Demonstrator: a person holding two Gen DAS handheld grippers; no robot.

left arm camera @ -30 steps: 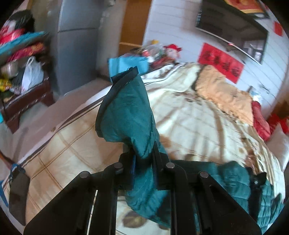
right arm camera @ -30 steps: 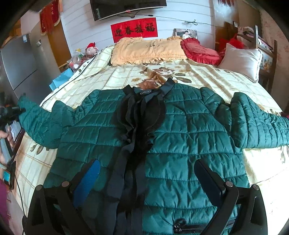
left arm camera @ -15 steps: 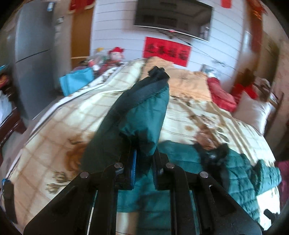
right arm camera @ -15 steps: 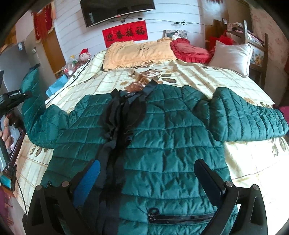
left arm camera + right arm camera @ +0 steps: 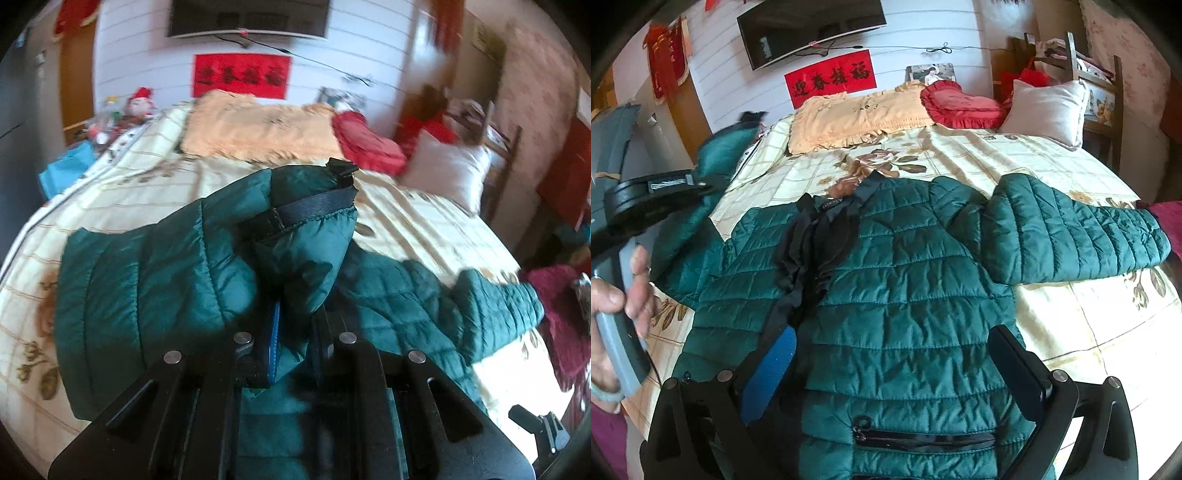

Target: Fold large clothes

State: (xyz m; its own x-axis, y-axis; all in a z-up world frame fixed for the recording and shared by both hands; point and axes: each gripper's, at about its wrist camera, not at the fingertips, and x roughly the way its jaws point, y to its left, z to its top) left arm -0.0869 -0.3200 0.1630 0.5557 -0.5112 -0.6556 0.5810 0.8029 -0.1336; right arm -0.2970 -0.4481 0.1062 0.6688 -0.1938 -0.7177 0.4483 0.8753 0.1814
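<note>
The left gripper [image 5: 293, 332] had its jaws clamped tight on the jacket's left sleeve [image 5: 303, 266], the green quilted fabric bunched up right between them. Just ahead of the jaws, the sleeve's cuff [image 5: 321, 206] stood raised, its dark trim facing out. Beyond and beneath it, the green jacket [image 5: 406, 306] spread across the bed [image 5: 424, 221]. Off to the right of the jaws lay the far sleeve [image 5: 498, 306], flat on the sheet.

Over at the right gripper [image 5: 892, 369], the jaws stood wide apart, nothing pinched, hovering over the jacket's lower front. The zip pocket [image 5: 923, 439] sat between and just below the fingers. Straight ahead ran the dark open placket up to the collar [image 5: 834, 203]. To the left of those jaws, a hand [image 5: 617, 314] held the other gripper's grey handle, the lifted sleeve behind it. Further out, the pillows [image 5: 857, 114] lined the head of the bed.
</note>
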